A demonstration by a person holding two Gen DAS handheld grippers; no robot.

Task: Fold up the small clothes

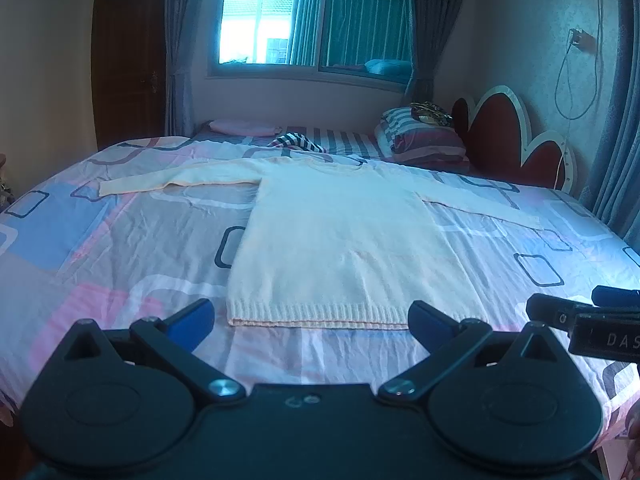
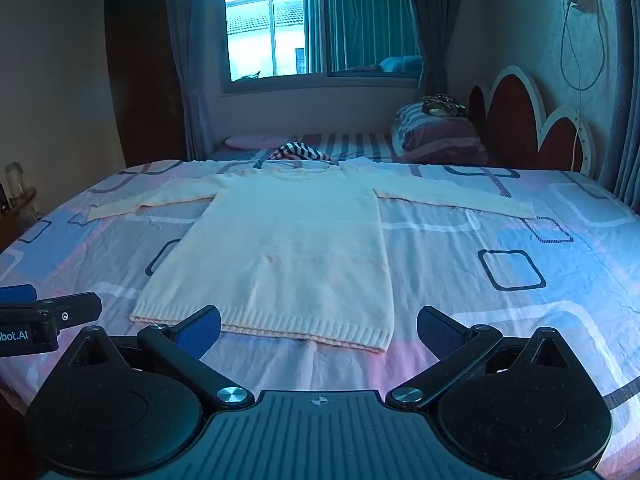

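A cream knitted sweater (image 1: 340, 236) (image 2: 288, 248) lies flat on the bed, ribbed hem toward me, both sleeves spread out sideways. My left gripper (image 1: 310, 320) hovers just short of the hem, open, nothing between its blue pads. My right gripper (image 2: 318, 330) hangs over the hem's right part, also open and empty. In the left wrist view the right gripper's fingers (image 1: 588, 312) show at the right edge. The left gripper's fingers (image 2: 48, 312) show at the left edge of the right wrist view.
The bed sheet (image 1: 120, 248) (image 2: 500, 300) is pink, blue and grey with square outlines. Striped pillows (image 1: 424, 136) and a red-and-white headboard (image 1: 508, 136) stand at the far right. A striped garment (image 2: 300, 152) lies beyond the sweater's collar. A window is behind.
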